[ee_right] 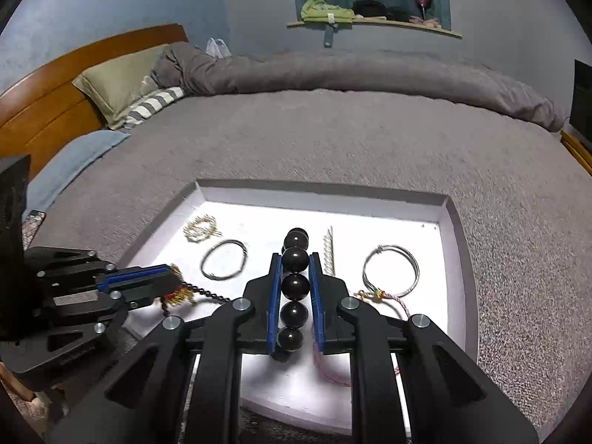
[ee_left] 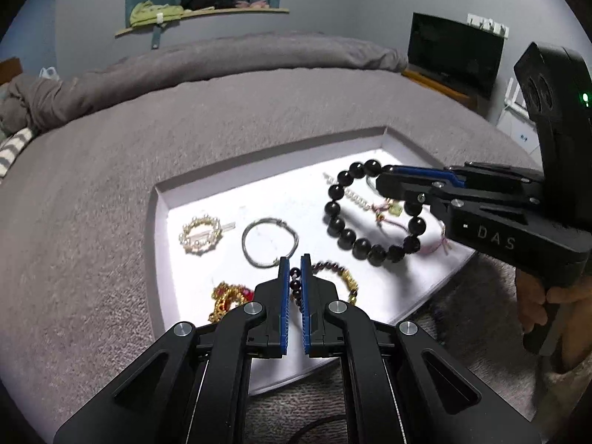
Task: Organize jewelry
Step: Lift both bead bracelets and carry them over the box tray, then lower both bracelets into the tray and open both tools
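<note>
A white tray point(ee_left: 259, 170) lies on the grey bed. My right gripper point(ee_right: 295, 259) is shut on a black bead bracelet point(ee_left: 355, 236) and holds it above the tray's right part; the beads run between its fingers point(ee_right: 295, 285). My left gripper point(ee_left: 295, 261) is shut on a dark red and gold bead bracelet point(ee_left: 333, 272) at the tray's near edge; it also shows in the right wrist view point(ee_right: 207, 292). In the tray lie a pearl hair clip point(ee_left: 201, 235), a silver bangle point(ee_left: 270, 242), a red and gold piece point(ee_left: 229, 296), a pearl strand point(ee_right: 328, 249), a wire bangle point(ee_right: 391, 270) and a pink cord bracelet point(ee_right: 392, 301).
The grey bedspread point(ee_left: 111, 203) surrounds the tray. A rolled duvet point(ee_left: 240, 55) lies at the far side, pillows point(ee_right: 122, 88) by the wooden headboard point(ee_right: 55, 85). A monitor point(ee_left: 455, 55) stands at the right. A wall shelf point(ee_left: 199, 13) holds clothes.
</note>
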Action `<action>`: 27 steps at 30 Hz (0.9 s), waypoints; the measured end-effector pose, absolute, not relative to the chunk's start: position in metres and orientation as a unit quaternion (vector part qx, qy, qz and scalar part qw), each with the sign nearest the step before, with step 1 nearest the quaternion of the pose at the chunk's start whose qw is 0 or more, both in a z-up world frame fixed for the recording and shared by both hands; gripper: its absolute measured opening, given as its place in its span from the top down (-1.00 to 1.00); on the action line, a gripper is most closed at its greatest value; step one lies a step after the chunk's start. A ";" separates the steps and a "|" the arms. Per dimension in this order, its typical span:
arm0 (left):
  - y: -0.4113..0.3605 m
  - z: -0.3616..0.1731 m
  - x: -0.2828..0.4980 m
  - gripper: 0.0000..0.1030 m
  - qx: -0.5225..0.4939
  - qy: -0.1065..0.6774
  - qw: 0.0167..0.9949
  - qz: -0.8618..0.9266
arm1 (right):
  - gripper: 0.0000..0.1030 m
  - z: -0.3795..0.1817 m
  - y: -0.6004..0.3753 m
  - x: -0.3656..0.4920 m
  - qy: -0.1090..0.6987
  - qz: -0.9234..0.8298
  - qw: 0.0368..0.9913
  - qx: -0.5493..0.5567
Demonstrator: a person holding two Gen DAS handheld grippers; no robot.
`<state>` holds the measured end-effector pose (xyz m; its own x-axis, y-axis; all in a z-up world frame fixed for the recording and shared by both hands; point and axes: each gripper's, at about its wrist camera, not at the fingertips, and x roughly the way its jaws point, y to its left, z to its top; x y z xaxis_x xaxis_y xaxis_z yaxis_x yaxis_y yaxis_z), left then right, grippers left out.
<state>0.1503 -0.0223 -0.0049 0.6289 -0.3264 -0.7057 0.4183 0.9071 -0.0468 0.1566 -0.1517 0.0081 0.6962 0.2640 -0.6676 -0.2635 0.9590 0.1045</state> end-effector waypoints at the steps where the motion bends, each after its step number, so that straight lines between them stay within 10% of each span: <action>1: -0.023 -0.006 0.151 0.89 0.062 0.380 0.899 -0.208 | 0.72 0.007 -0.151 0.158 0.365 0.139 0.920 0.001; 27: -0.031 -0.027 0.161 0.87 0.076 0.413 0.886 -0.196 | 0.71 -0.020 -0.143 0.185 0.417 0.110 0.902 -0.009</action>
